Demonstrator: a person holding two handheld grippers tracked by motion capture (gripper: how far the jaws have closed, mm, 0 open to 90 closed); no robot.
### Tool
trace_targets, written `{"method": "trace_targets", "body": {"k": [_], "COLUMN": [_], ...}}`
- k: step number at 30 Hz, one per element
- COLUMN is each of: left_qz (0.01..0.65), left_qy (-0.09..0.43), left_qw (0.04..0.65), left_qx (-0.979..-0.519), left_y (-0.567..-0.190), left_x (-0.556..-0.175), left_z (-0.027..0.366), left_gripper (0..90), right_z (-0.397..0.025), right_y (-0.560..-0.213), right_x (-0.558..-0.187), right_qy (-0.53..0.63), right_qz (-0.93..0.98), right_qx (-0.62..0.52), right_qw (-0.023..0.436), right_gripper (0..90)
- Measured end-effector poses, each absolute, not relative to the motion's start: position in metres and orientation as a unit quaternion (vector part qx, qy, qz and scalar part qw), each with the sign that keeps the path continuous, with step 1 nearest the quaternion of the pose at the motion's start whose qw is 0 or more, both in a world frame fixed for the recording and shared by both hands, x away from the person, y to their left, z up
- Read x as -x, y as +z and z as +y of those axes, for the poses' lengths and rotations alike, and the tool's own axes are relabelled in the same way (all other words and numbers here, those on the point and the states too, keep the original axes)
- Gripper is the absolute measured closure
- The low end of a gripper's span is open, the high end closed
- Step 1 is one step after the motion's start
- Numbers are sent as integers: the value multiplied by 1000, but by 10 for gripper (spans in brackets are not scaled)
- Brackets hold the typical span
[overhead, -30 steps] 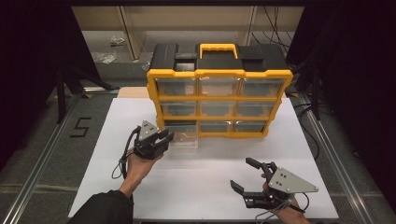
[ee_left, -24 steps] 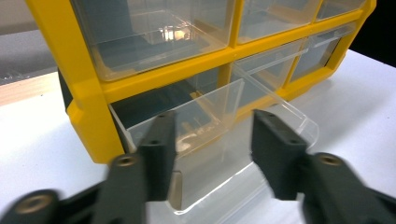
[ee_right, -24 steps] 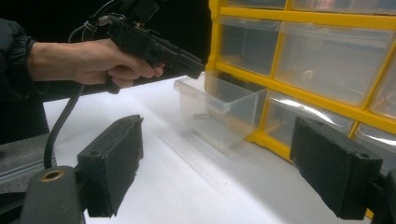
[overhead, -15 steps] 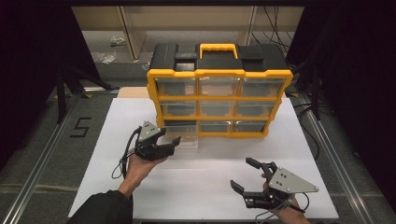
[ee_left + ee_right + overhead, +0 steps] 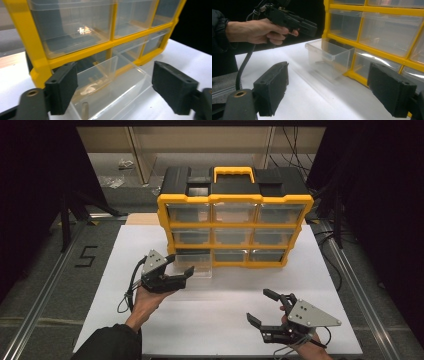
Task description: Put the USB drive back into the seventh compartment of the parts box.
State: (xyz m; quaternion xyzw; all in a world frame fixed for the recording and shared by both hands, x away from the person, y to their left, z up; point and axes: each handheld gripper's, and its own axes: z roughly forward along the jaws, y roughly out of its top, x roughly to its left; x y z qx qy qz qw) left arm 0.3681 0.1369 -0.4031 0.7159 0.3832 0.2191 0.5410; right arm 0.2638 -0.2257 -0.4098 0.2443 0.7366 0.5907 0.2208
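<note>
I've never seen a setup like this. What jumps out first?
A yellow-and-black drawer cabinet stands at the far side of the white table. Its clear bottom-left drawer is pulled out, and the left gripper, fingers open, hovers at it. The right gripper waits open near the front edge.

The drawer [image 5: 194,266] is a small box of clear plastic, open at the top, pulled most of the way out of the bottom-left slot of the yellow cabinet [image 5: 234,227]. It sits level on the white counter [image 5: 220,305], its back end still at the cabinet's lower frame and its front wall facing the person. Something small and slim lies on its floor, too blurred to tell. The cabinet stands upright, with three rows of three clear drawers and a black top with a yellow handle.
</note>
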Motion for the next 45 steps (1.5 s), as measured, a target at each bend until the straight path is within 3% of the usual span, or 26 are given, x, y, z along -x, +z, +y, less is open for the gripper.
{"method": "trace_targets", "body": {"k": [13, 45], "left_qz": [355, 330], "left_qy": [220, 216], "left_qw": [575, 556], "left_qx": [-704, -731], "left_y": [-402, -415], "left_x": [-352, -330], "left_z": [137, 130], "left_gripper": [191, 199], "right_z": [-226, -226], "right_y": [-410, -410], "right_x": [-264, -264], "right_qy": [590, 590], "right_qz": [737, 737], "right_qx": [-245, -246], "right_qw": [220, 221], "right_gripper": [183, 183]}}
